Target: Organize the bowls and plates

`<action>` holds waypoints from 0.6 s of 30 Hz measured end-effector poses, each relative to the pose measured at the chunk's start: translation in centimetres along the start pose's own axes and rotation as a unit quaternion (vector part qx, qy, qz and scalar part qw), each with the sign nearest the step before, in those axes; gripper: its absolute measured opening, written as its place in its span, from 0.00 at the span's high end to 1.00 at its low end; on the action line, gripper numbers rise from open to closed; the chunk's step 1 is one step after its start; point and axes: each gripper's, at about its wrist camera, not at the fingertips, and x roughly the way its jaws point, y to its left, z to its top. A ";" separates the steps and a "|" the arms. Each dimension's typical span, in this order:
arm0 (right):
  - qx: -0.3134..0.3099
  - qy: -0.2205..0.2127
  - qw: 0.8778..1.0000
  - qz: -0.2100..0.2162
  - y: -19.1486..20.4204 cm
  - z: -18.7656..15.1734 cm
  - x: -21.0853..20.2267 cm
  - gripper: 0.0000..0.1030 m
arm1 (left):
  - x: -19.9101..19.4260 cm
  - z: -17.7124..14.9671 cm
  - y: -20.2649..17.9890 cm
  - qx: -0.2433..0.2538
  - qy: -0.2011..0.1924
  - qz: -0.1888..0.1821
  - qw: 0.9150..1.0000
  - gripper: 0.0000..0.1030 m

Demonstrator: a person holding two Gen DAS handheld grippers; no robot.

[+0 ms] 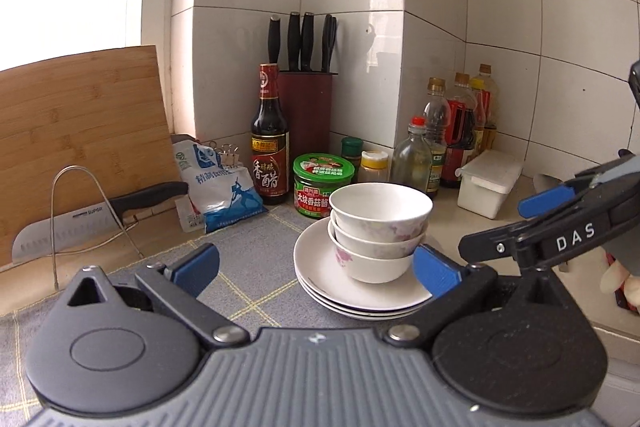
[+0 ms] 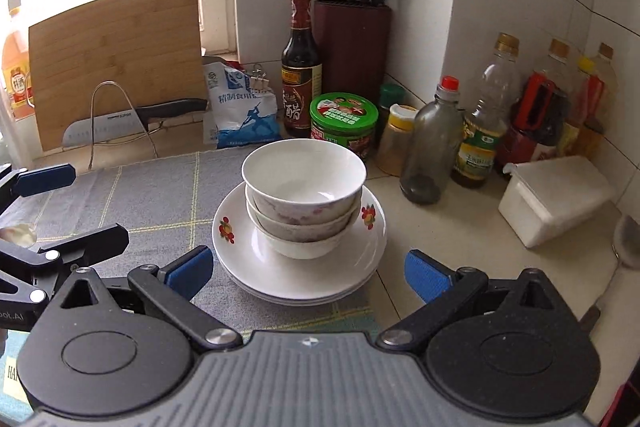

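Ahead of both tongs: stacked bowls [image 2: 304,199] on plates [image 2: 300,267] | left tongs [image 1: 316,267] apart | right tongs [image 2: 308,273] apart

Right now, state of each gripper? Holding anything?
Left gripper: open, holding nothing; bowls just ahead of it.
Right gripper: open, holding nothing; plates just ahead of it.
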 end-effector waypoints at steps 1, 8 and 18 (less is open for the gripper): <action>0.010 0.001 1.000 -0.011 0.3 -0.4 -0.4 0.00 | -0.2 0.1 -0.2 -0.003 0.011 0.011 1.000 0.01; 0.037 -0.016 0.997 -0.068 2.1 -1.6 -3.7 0.00 | -1.6 1.4 -1.0 -0.009 0.077 0.054 0.996 0.01; 0.064 -0.038 0.994 -0.080 2.3 -1.1 -5.1 0.00 | -2.7 2.5 -0.6 -0.023 0.081 0.071 0.994 0.00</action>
